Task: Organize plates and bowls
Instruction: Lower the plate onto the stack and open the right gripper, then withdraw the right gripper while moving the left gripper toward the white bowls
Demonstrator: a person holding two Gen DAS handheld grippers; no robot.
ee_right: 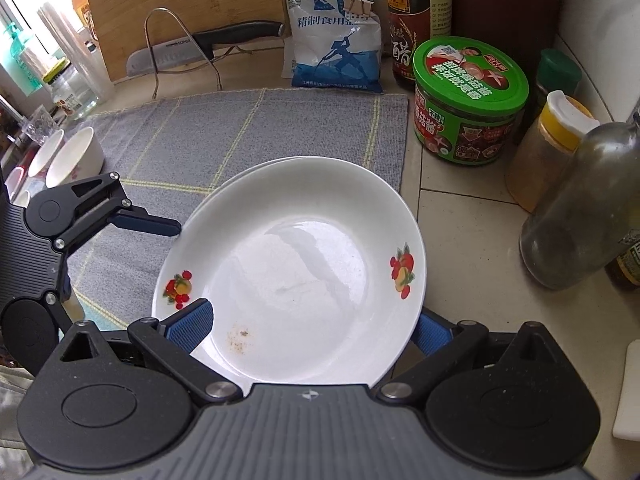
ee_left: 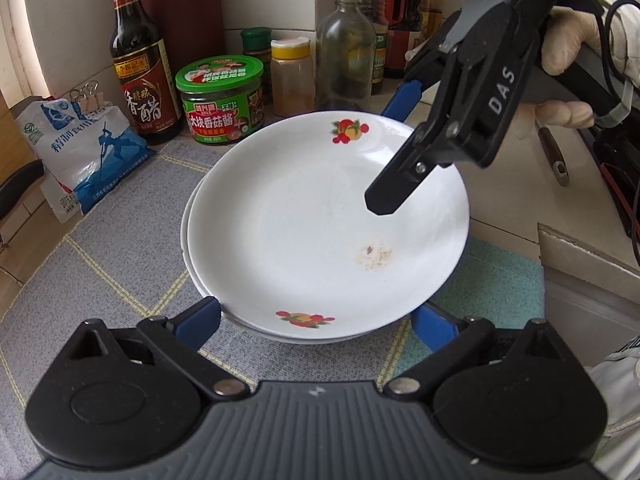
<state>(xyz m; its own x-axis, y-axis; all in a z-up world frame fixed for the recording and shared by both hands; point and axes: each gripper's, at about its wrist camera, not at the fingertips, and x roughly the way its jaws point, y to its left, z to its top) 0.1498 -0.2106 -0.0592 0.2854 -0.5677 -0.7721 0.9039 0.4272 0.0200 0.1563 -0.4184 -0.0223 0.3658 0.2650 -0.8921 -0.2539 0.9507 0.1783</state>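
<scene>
Resting spot: white fruit-print plate (ee_left: 320,220) sits on another plate atop the grey checked mat (ee_left: 120,248).
Left gripper (ee_left: 316,320): jaws wide, straddling the stack's near rim.
Right gripper (ee_right: 308,328): jaws wide, one blue pad (ee_right: 190,322) over the rim, one beneath.
Bowls (ee_right: 72,158): stacked at the mat's far-left edge.
Backdrop: green-lidded sauce jar (ee_left: 220,100), salt bag (ee_left: 84,152).

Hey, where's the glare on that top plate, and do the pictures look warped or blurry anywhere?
Right wrist view: broad window glare across the white fruit-print top plate. Left wrist view: even light, no strong glare on it. Both views: fisheye bending and dark corners at the edges; centres sharp.
</scene>
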